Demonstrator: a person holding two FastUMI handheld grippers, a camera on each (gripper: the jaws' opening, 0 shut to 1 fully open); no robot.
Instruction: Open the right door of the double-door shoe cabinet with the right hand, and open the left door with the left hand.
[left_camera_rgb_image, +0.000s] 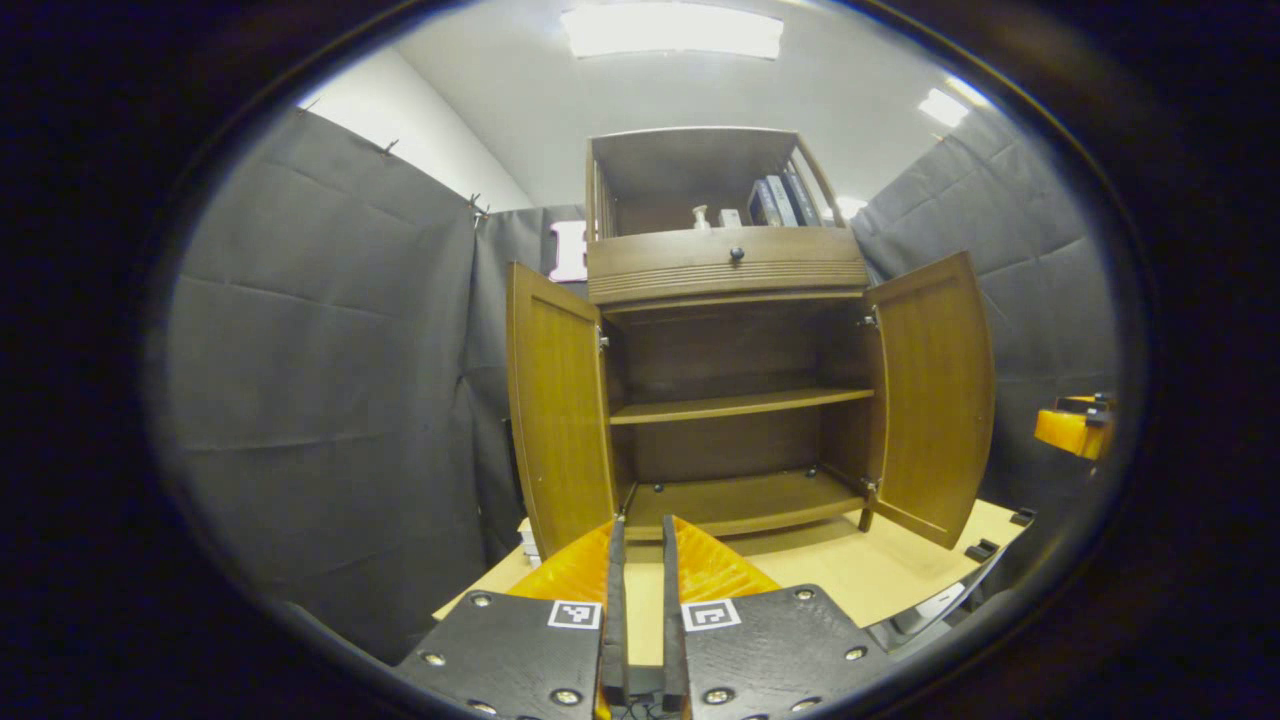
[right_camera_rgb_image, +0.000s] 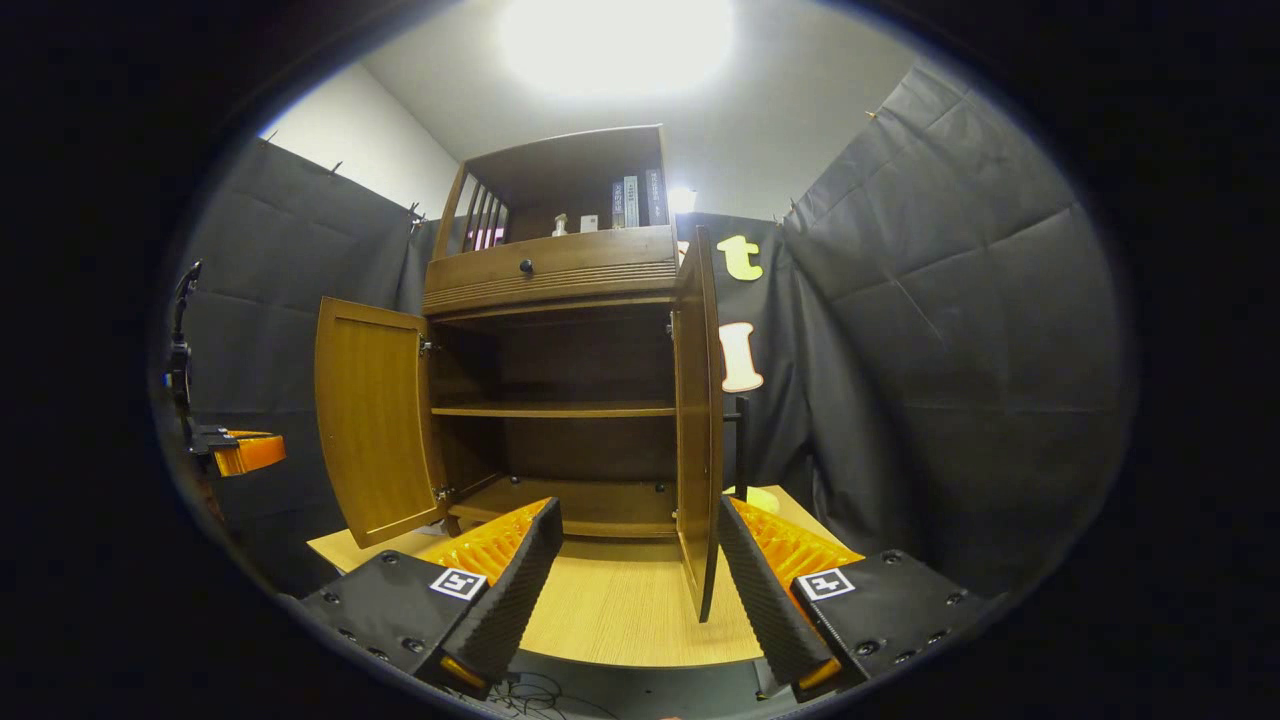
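The brown wooden shoe cabinet (left_camera_rgb_image: 735, 265) stands on a light wooden table with both doors swung out. In the left gripper view its left door (left_camera_rgb_image: 555, 400) and right door (left_camera_rgb_image: 935, 395) flank two bare shelves. My left gripper (left_camera_rgb_image: 643, 535) hangs low in front of the cabinet, fingers nearly together with only a thin slit and nothing in it. In the right gripper view the right door (right_camera_rgb_image: 697, 420) stands edge-on, its lower corner between the wide-open fingers of my right gripper (right_camera_rgb_image: 640, 520), close to the right finger (right_camera_rgb_image: 760, 580) but not pinched. The left door (right_camera_rgb_image: 375, 420) hangs open farther left.
A drawer with a dark knob (left_camera_rgb_image: 735, 254) sits above the doors, and books (left_camera_rgb_image: 775, 200) and a small bottle stand in the top shelf. Black cloth walls close in on both sides. The table (right_camera_rgb_image: 620, 610) ends just before my grippers. The other gripper (left_camera_rgb_image: 1075, 430) hovers at right.
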